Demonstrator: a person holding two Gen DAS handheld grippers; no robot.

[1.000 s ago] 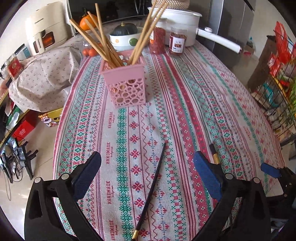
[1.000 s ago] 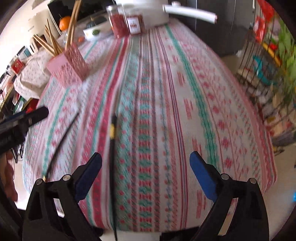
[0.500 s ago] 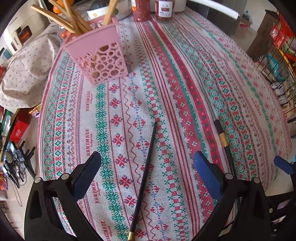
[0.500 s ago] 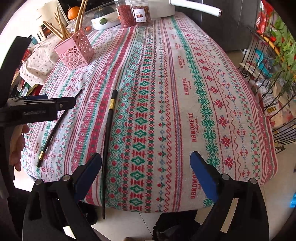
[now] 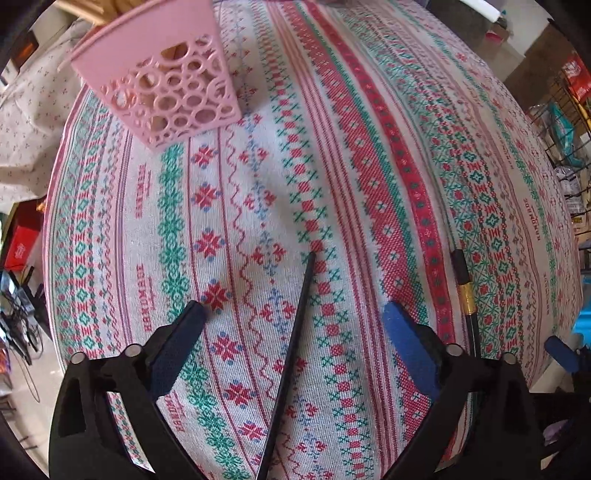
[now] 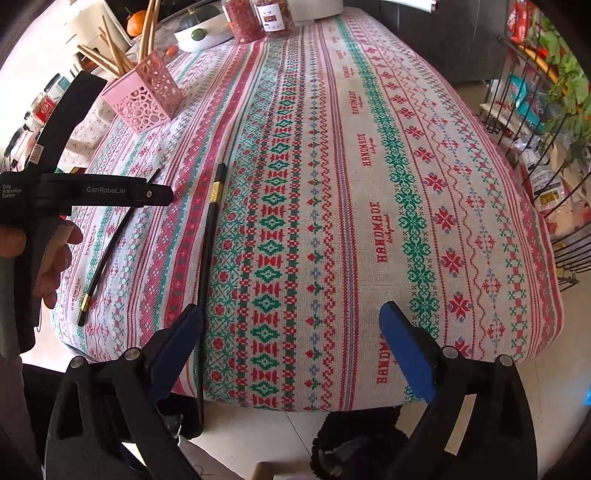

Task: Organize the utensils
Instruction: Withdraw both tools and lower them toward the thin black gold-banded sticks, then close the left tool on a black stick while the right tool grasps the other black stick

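A thin black chopstick (image 5: pixel 295 332) lies on the patterned tablecloth (image 5: pixel 369 184), its length running between the fingers of my left gripper (image 5: pixel 293 308). The jaws are closing and the pads stand clear of it on both sides. A second black chopstick with a gold band (image 5: pixel 463 291) lies to the right. In the right wrist view that banded chopstick (image 6: pixel 210 240) runs past the left finger of my open right gripper (image 6: pixel 290 310) and overhangs the table's front edge. Nothing sits between the right pads. A pink perforated holder (image 6: pixel 146 98) with wooden chopsticks (image 6: pixel 114 55) stands at the far left.
Two jars (image 6: pixel 242 18), a white bowl (image 6: pixel 199 35) and an orange (image 6: pixel 137 22) stand at the table's far end. A wire rack with packets (image 6: pixel 535 110) is off the right side. A floral cloth bundle (image 5: pixel 29 110) lies left of the table.
My left gripper has sunk and tipped down over the thin black chopstick, and its jaws have narrowed a little. The pink holder has slid to the top of its view. The right gripper has hardly moved.
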